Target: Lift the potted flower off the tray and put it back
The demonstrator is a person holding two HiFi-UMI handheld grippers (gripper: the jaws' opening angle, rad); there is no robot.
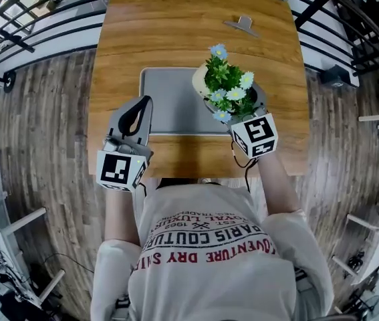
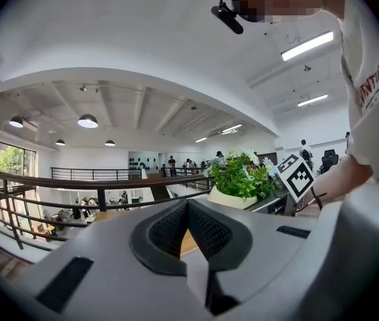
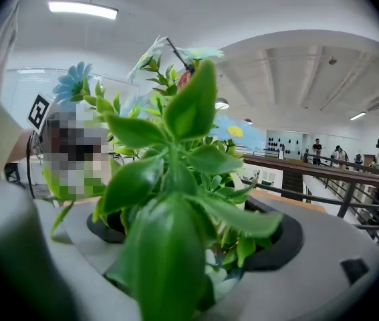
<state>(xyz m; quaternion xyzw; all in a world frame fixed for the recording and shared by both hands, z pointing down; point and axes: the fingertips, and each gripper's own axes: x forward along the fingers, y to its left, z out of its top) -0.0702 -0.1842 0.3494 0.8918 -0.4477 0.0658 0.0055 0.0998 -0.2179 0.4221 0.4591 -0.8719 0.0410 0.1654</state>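
Note:
The potted flower (image 1: 226, 85), green leaves with blue and white blooms in a cream pot, is at the right end of the grey tray (image 1: 169, 112) on the wooden table. It looks tilted; I cannot tell whether it touches the tray. My right gripper (image 1: 242, 112) is at its near side, and in the right gripper view the potted flower (image 3: 176, 179) fills the gap of my right gripper (image 3: 192, 236), shut on it. My left gripper (image 1: 138, 114) hovers over the tray's near left corner. Its pads meet in the left gripper view, my left gripper (image 2: 188, 209) shut and holding nothing, the potted flower (image 2: 239, 176) to its right.
A metal clip (image 1: 241, 24) lies near the table's far edge. Black railings (image 1: 15, 19) run behind the table and at both sides. Wooden floor surrounds the table, with white furniture (image 1: 2, 212) at the lower left and right.

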